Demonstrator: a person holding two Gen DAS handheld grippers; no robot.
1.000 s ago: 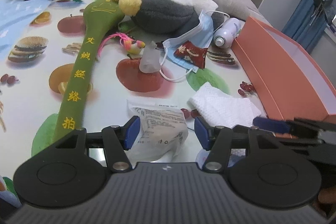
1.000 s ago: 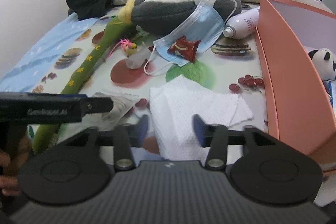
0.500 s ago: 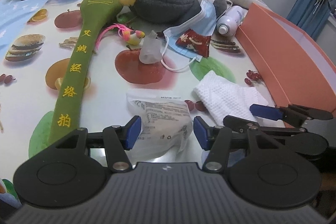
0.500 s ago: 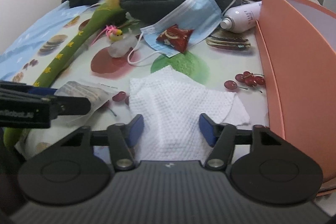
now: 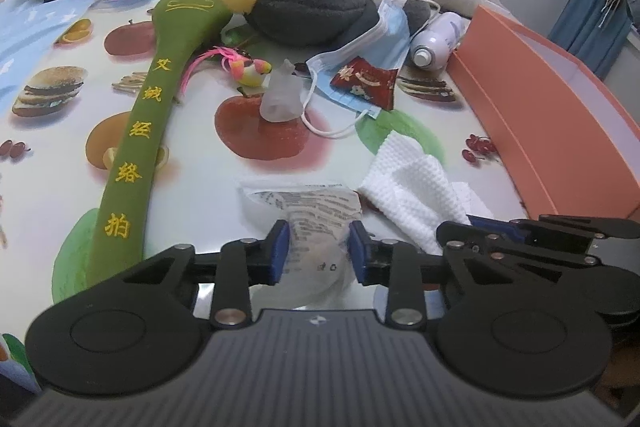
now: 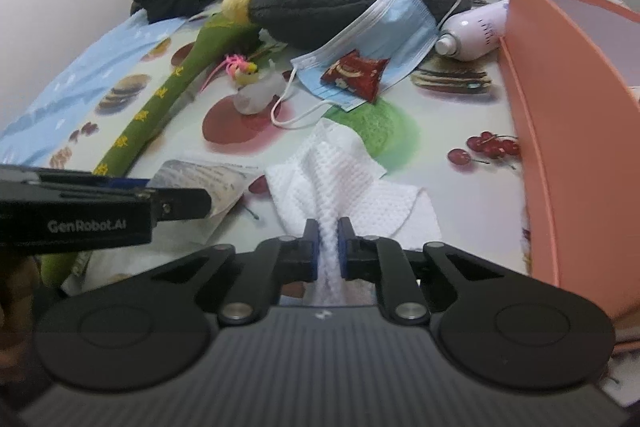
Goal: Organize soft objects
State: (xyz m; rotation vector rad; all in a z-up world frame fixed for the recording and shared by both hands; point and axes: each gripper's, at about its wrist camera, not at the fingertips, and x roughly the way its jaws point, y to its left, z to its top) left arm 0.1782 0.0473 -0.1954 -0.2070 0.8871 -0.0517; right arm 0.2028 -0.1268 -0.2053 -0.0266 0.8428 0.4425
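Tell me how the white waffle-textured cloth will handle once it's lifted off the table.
The white cloth already bunches into a ridge between the right gripper fingers, so it is probably floppy and will drape. It looks thin, so likely light. Its textured weave should resist slipping, though loose corners may drag across the table.

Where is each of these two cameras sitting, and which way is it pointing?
Left wrist: rides on the left tool, looking forward and down at the table; its fingers pinch a printed packet.
Right wrist: rides on the right tool, aimed likewise; it pinches a white cloth.
Shared: each sees the other tool, blue mask, orange box.
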